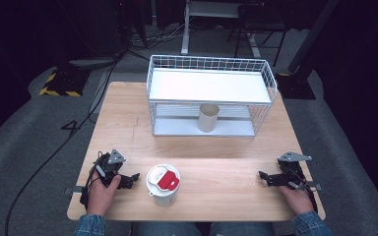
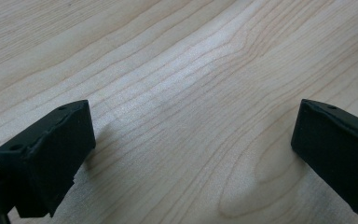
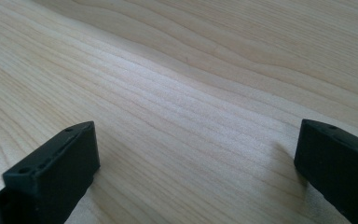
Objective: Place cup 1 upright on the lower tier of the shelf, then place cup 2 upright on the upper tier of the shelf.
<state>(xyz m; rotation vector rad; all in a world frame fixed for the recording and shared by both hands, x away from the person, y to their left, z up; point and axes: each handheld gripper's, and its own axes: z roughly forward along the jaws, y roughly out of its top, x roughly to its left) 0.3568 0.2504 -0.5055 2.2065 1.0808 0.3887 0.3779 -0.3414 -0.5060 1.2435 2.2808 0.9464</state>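
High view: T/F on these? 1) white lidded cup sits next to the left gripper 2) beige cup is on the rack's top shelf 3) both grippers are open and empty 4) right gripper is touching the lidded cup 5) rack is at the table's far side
1) The white paper cup with the red-and-white lid stands just beside the left gripper: true.
2) The plain beige cup is on the top shelf of the white wire rack: false, it stands on the lower shelf.
3) Both grippers are open with nothing between the fingers: true.
4) The right gripper touches the lidded cup: false, it rests well apart, near the right edge of the light wooden table.
5) The rack sits at the far side: true.
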